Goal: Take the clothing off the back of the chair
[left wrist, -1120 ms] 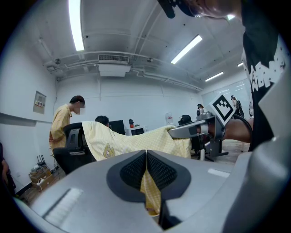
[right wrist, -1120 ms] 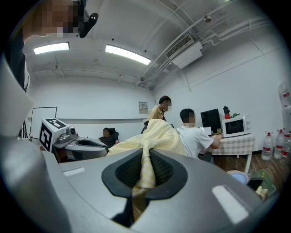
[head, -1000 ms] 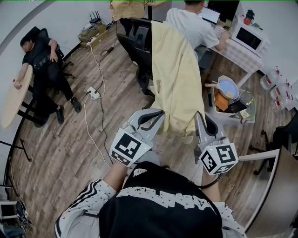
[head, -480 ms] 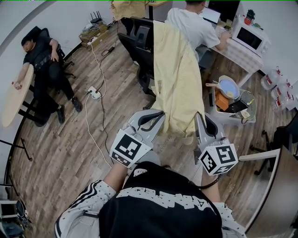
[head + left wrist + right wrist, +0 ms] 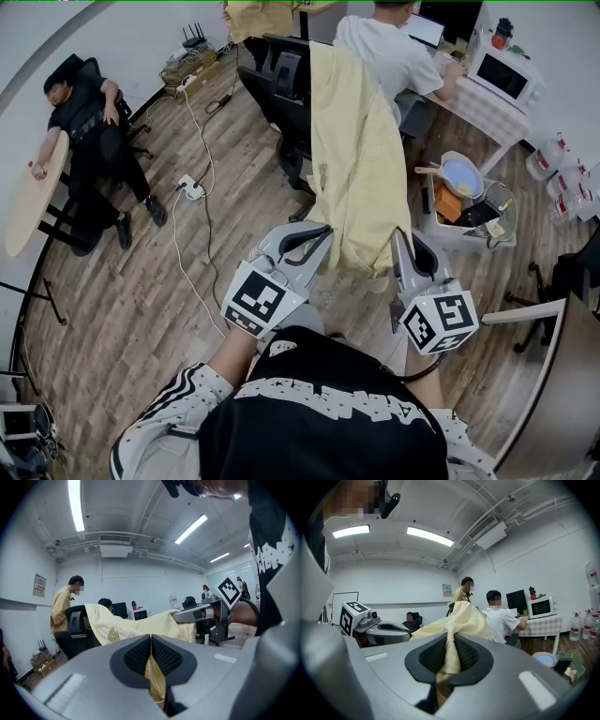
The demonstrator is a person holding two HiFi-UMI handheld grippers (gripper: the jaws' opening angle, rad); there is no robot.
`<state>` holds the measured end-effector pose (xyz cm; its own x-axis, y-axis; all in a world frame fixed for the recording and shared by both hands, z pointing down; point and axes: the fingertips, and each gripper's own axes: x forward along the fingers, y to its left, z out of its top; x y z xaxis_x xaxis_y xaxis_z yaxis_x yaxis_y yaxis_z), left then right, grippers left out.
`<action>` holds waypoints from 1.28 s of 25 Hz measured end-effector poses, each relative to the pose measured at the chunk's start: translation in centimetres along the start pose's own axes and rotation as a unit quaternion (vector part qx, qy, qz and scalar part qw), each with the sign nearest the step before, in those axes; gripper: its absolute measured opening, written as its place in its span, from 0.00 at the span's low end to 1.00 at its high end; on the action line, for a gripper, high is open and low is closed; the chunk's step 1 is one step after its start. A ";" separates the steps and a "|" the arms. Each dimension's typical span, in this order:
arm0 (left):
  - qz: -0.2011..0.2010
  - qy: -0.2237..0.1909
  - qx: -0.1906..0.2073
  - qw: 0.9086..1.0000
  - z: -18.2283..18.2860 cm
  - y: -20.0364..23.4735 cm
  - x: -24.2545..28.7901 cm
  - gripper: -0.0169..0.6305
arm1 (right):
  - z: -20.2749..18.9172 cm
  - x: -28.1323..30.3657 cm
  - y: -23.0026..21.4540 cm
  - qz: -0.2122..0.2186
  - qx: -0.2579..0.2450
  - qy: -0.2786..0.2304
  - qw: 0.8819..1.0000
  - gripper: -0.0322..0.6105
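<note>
A pale yellow garment (image 5: 352, 159) hangs over the back of a black office chair (image 5: 281, 98) and stretches toward me. My left gripper (image 5: 323, 239) is shut on the garment's lower left hem; in the left gripper view the yellow cloth (image 5: 154, 677) is pinched between the pads. My right gripper (image 5: 398, 246) is shut on the lower right hem, and the right gripper view shows the cloth (image 5: 449, 656) bunched between its pads. The far end of the garment (image 5: 105, 625) still lies over the chair (image 5: 77, 632). Both grippers point roughly level.
A person in a white shirt (image 5: 384, 52) sits at a desk with a microwave (image 5: 504, 77) behind the chair. Another person (image 5: 89, 122) slumps in a chair at the left. A power strip and cables (image 5: 189, 187) lie on the wood floor. A box with a bowl (image 5: 461, 187) stands at right.
</note>
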<state>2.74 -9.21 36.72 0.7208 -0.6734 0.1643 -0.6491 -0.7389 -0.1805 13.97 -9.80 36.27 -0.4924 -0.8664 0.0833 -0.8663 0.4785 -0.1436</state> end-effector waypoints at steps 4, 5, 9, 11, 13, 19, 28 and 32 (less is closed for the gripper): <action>-0.001 0.001 -0.003 1.000 -0.1 0.0 0.2 0.04 | -0.1 0.1 -0.1 0.001 0.001 0.002 1.000 0.10; -0.003 0.001 -0.004 1.000 -0.1 -0.1 0.2 0.04 | -0.1 0.1 -0.2 0.002 0.001 0.003 1.000 0.10; -0.007 0.003 -0.005 1.000 0.0 -0.5 0.5 0.04 | -0.1 0.0 -0.3 0.004 0.001 0.004 1.000 0.10; -0.008 0.002 -0.005 1.000 0.0 -0.6 0.6 0.04 | -0.1 -0.1 -0.4 0.004 0.002 0.002 1.000 0.10; -0.008 0.003 -0.005 1.000 -0.1 -0.8 0.6 0.04 | -0.1 -0.1 -0.4 0.004 0.002 0.001 1.000 0.10; -0.010 0.004 -0.006 1.000 -0.2 -1.1 0.6 0.04 | -0.3 -0.5 -0.5 0.002 0.004 0.002 1.000 0.10; -0.010 0.005 -0.007 1.000 -0.2 -1.0 0.5 0.04 | -0.1 -0.4 -0.6 0.001 0.007 -0.002 1.000 0.10; -0.010 0.006 -0.009 1.000 -0.5 -0.9 0.5 0.04 | -0.4 -0.2 -0.7 0.000 0.009 -0.002 1.000 0.10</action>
<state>3.53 -8.86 37.49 0.7314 -0.6581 0.1787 -0.6386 -0.7529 -0.1588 14.66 -9.91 36.72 -0.4914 -0.8673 0.0798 -0.8650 0.4752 -0.1612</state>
